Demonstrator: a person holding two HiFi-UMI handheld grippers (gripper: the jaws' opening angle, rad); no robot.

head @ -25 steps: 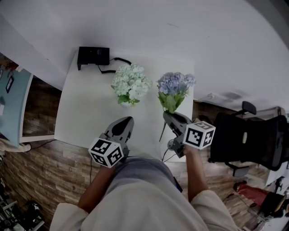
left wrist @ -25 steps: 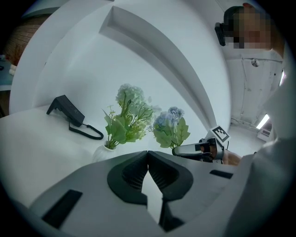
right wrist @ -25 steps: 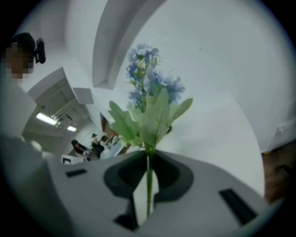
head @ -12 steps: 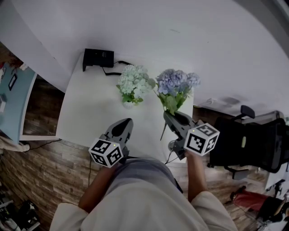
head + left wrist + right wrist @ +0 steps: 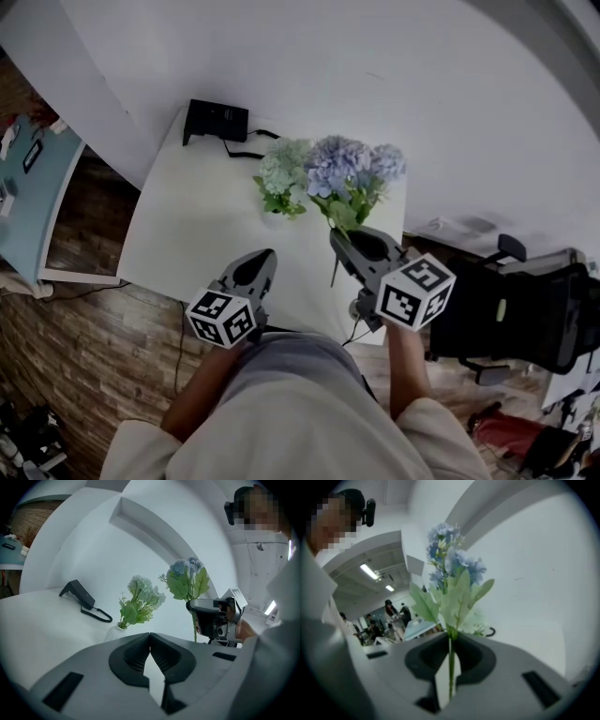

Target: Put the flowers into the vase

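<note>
Blue flower sprig [image 5: 349,167]: upright, raised over the white surface [image 5: 187,234], with its stem [image 5: 450,667] clamped between the jaws of the right tool [image 5: 339,236]. Its blooms are just beside the pale green flowers [image 5: 284,173].
Pale green flowers: standing in a small white vase [image 5: 273,221] toward the back of the surface.
Left tool [image 5: 263,255]: jaws pressed together with nothing between them, over the near edge.
Black device [image 5: 216,120] with cable: far left corner.
Black office chair [image 5: 511,300]: right of the surface.
</note>
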